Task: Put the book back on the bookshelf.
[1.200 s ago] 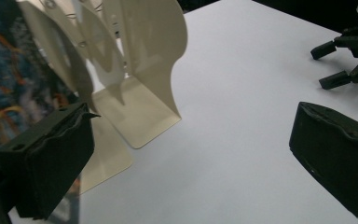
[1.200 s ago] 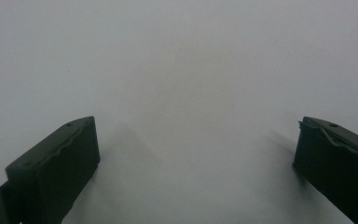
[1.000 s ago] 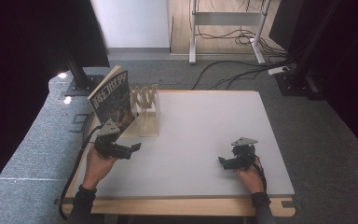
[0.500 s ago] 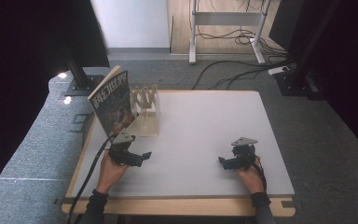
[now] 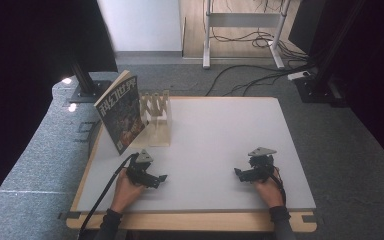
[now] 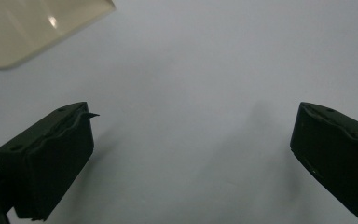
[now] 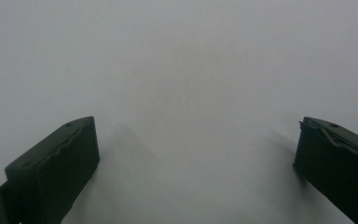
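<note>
A magazine (image 5: 121, 110) with a colourful cover stands tilted against the left side of a pale wooden slotted rack (image 5: 156, 118) at the table's back left. My left gripper (image 5: 156, 178) rests on the white table (image 5: 220, 135) in front of the rack, well clear of the magazine. Its jaws stand wide apart with nothing between them (image 6: 191, 154). A corner of the rack's base (image 6: 37, 25) shows at the upper left of the left gripper view. My right gripper (image 5: 241, 173) lies near the front right, open over bare table (image 7: 196, 158).
Grey carpeted floor surrounds the table. A black stand post (image 5: 82, 80) rises just off the back left corner. Cables (image 5: 245, 75) and a metal frame (image 5: 242, 22) lie beyond the far edge. A cable (image 5: 102, 192) trails from my left gripper off the front edge.
My left gripper has let go of the magazine and drawn back toward the front edge, turning right. The magazine stays leaning on the rack. The right gripper has not moved.
</note>
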